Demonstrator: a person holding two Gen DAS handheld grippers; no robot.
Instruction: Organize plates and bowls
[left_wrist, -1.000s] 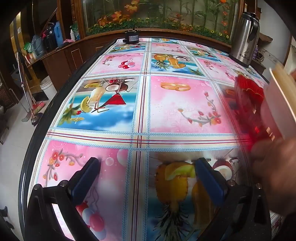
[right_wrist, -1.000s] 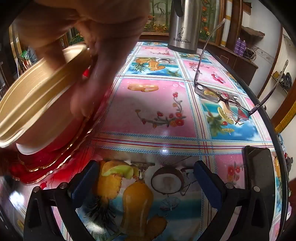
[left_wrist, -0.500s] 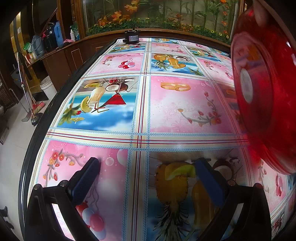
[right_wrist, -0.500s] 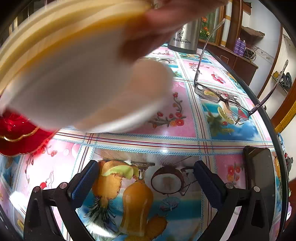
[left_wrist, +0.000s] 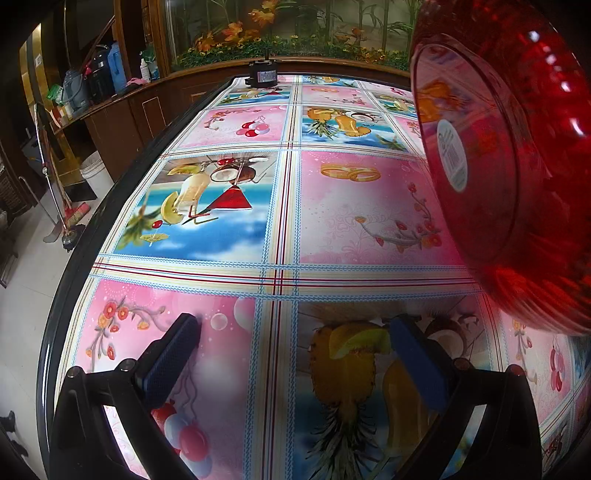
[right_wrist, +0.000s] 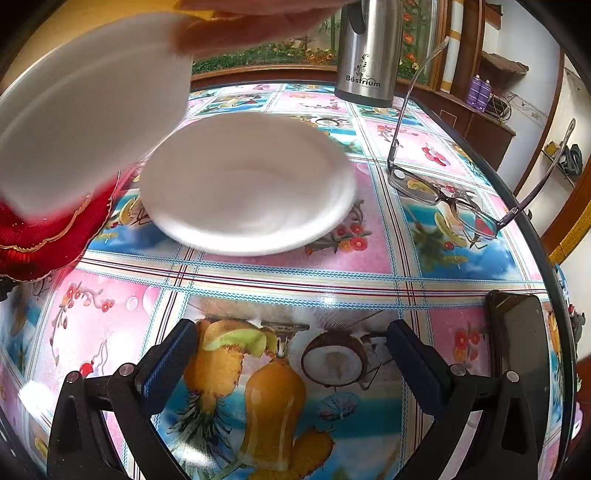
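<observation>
Right wrist view shows our table (right_wrist: 369, 284) with a white bowl (right_wrist: 247, 184) out loose and a bare hand (right_wrist: 258, 22) holding another dish above it, so sorting looks barely begun. Our left gripper (left_wrist: 291, 354) and right gripper (right_wrist: 291, 350) both gape wide, empty, while a red bowl (left_wrist: 517, 166) hangs tilted at the left view's right side.

Red bowl (left_wrist: 517, 155) tilted above tablecloth (left_wrist: 280, 221); left tool (left_wrist: 291, 354) open, empty.
</observation>
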